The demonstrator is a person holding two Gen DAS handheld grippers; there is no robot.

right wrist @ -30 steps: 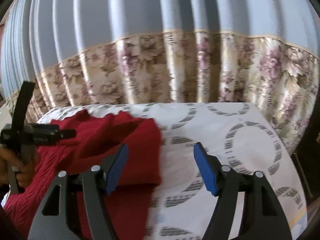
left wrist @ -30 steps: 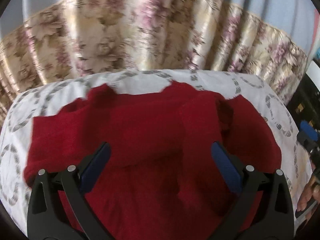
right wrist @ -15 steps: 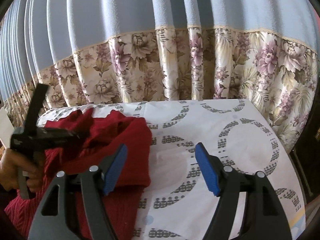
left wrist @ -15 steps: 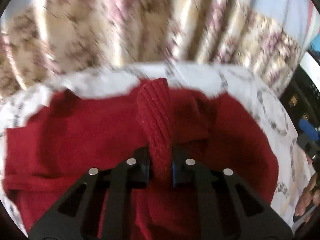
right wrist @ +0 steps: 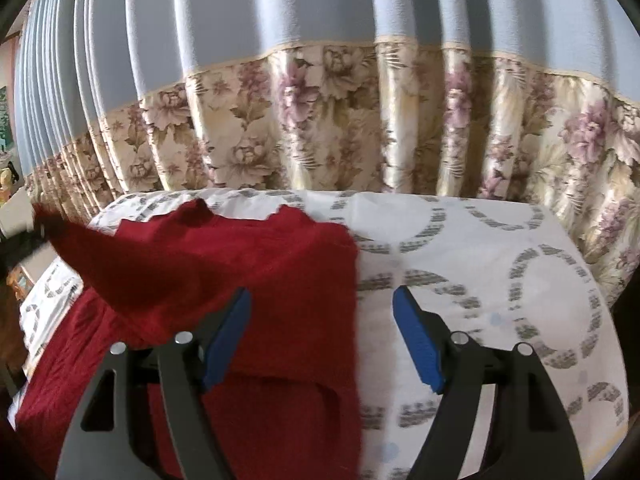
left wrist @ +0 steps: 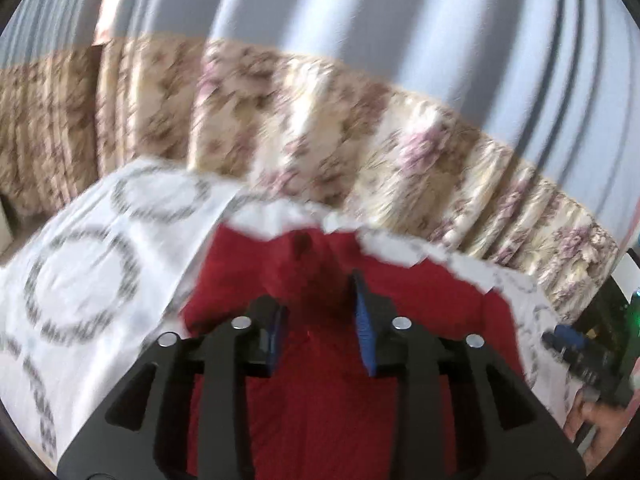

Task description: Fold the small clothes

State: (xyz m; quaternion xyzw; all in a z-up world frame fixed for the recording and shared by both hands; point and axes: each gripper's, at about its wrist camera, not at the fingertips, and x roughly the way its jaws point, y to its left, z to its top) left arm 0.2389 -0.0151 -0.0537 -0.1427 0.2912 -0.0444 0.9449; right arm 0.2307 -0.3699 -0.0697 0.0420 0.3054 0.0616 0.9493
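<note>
Handling a soft red knit with one sleeve lifted

A small red sweater [right wrist: 256,280] is spread on a table under a white cloth printed with grey rings [right wrist: 480,280]. It lies toward the left half of that cloth as seen from the right wrist, with its right edge folded straight. The knit is judged to be thick, light and limp. It will sag and stretch where it is pulled, it should not slip between rubber pads, and it cannot be broken. It is best taken at a cuff, a hem corner or a shoulder seam, where the fabric is doubled, and a pinch in the loose middle would only raise a tent.

One sleeve [right wrist: 120,264] is drawn up off the body into a taut cone toward the left edge of the right-wrist view. In the left-wrist view, red cloth stands between the jaws of the left gripper [left wrist: 316,296], which have just been opening. The blur hides whether the pads press on it.

The right gripper [right wrist: 322,332] is held released, with nothing between its jaws, over the sweater's right edge and the bare cloth beside it. A flowered curtain [right wrist: 320,120] hangs behind the table.
</note>
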